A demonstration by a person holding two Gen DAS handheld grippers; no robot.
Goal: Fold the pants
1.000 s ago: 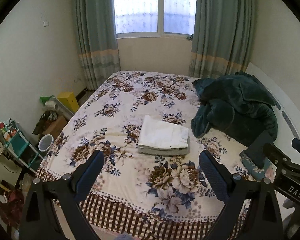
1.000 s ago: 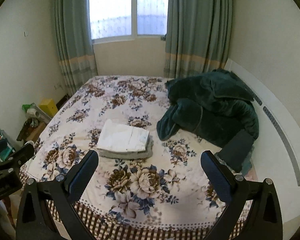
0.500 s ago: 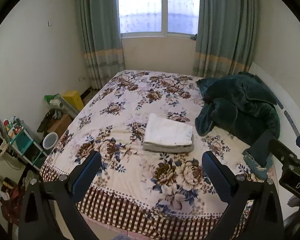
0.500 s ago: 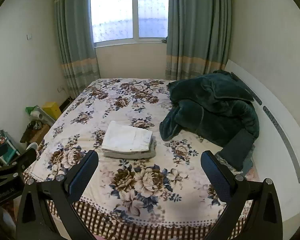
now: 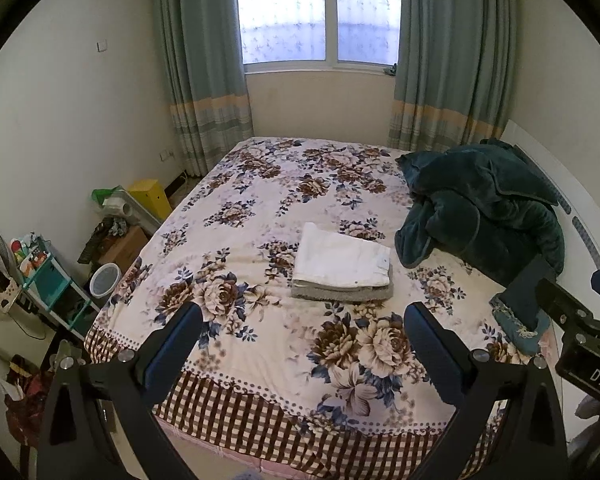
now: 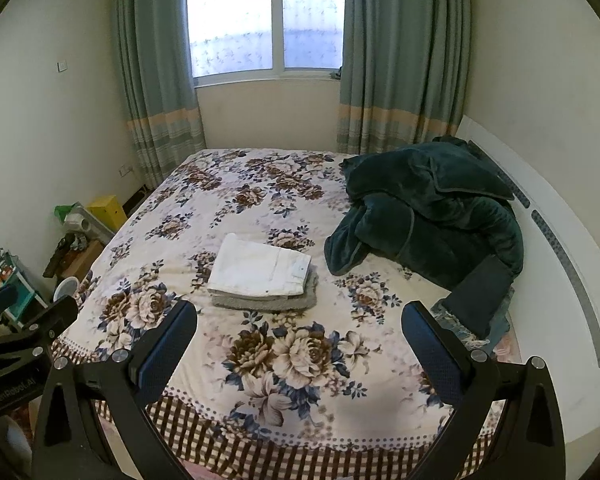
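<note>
Since white folded cotton pants lie stacked mid-bed, folding looks finished; left tool and right tool hang released.

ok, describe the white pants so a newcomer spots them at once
Start at the floral bed. Near its middle lies a folded stack: the white pants on top of a grey garment. The dark green blanket heaped to their right is crumpled; the pants are a flat, neat rectangle.
</note>
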